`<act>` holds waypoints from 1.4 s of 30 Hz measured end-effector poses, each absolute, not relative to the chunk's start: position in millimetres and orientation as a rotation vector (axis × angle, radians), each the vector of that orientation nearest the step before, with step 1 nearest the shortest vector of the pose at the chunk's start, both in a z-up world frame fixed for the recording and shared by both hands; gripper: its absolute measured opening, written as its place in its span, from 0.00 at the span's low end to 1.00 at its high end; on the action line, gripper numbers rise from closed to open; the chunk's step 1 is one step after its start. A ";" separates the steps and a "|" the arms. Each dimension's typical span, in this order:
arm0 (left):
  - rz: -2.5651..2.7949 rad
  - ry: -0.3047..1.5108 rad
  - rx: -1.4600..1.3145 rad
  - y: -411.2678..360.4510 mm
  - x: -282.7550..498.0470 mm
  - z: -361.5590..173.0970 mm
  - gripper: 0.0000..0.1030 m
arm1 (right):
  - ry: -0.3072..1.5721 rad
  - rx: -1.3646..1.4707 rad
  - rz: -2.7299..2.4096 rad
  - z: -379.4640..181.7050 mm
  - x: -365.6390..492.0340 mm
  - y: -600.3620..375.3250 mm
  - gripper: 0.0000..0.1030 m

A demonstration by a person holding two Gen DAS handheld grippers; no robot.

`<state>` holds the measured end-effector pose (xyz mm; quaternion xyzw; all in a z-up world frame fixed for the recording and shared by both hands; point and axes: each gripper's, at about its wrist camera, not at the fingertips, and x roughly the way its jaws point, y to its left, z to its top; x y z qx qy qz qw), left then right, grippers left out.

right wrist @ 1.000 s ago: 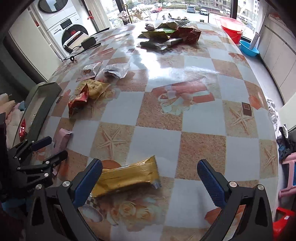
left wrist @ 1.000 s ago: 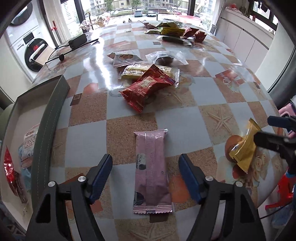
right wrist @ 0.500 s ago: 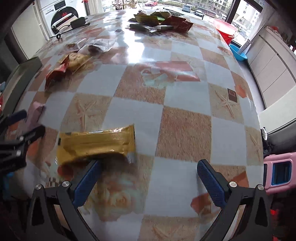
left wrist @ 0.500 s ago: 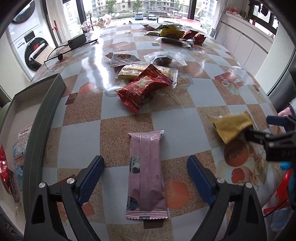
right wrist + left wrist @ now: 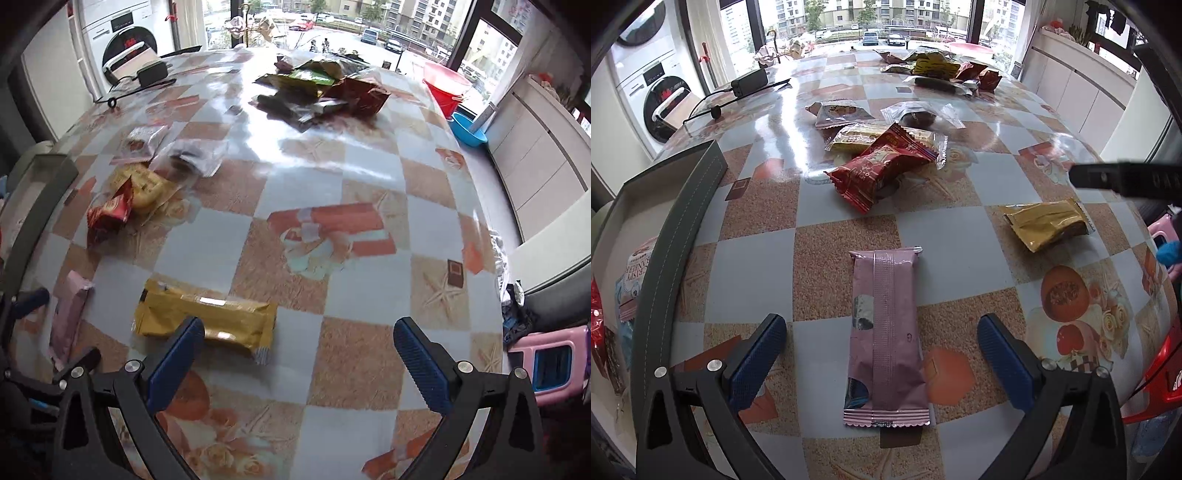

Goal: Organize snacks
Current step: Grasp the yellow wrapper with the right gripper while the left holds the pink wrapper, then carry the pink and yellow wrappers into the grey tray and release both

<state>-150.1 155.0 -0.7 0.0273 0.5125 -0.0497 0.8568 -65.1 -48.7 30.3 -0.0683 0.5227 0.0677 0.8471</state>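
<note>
A pink snack bar [image 5: 884, 332] lies flat on the checkered table, lengthwise between the fingers of my open left gripper [image 5: 882, 358]; it also shows in the right wrist view [image 5: 68, 314]. A gold snack packet [image 5: 207, 317] lies on the table under the left finger of my open, empty right gripper [image 5: 299, 354]; it also shows in the left wrist view [image 5: 1047, 223]. A grey box [image 5: 665, 229] with several snacks inside stands at the left table edge.
A red packet [image 5: 879, 170] lies on yellow and clear packets [image 5: 919, 116] at mid-table. A snack pile [image 5: 325, 86] sits at the far end, a black power adapter [image 5: 750, 83] and cable at the far left. A pink stool [image 5: 550, 360] stands beyond the right edge.
The gold packet went from standing on edge by the right gripper to lying flat on the table. The right gripper has risen and swung. The left gripper has drawn back and opened a little wider.
</note>
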 end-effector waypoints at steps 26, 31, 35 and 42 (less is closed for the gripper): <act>-0.097 1.083 0.055 152.5 -143.8 -1.3 1.00 | 1.234 -0.247 0.344 -8.5 -75.2 8.0 1.00; -0.097 1.125 0.054 143.7 -141.1 3.7 0.87 | 1.247 -0.245 0.348 -8.5 -80.2 10.2 1.00; -0.143 1.114 0.071 136.3 -146.3 11.6 0.31 | 1.198 -0.258 0.367 0.5 -94.6 11.8 0.69; -0.194 1.122 -0.071 151.5 -153.5 17.1 0.25 | 1.197 -0.100 0.415 11.1 -93.7 -12.1 0.23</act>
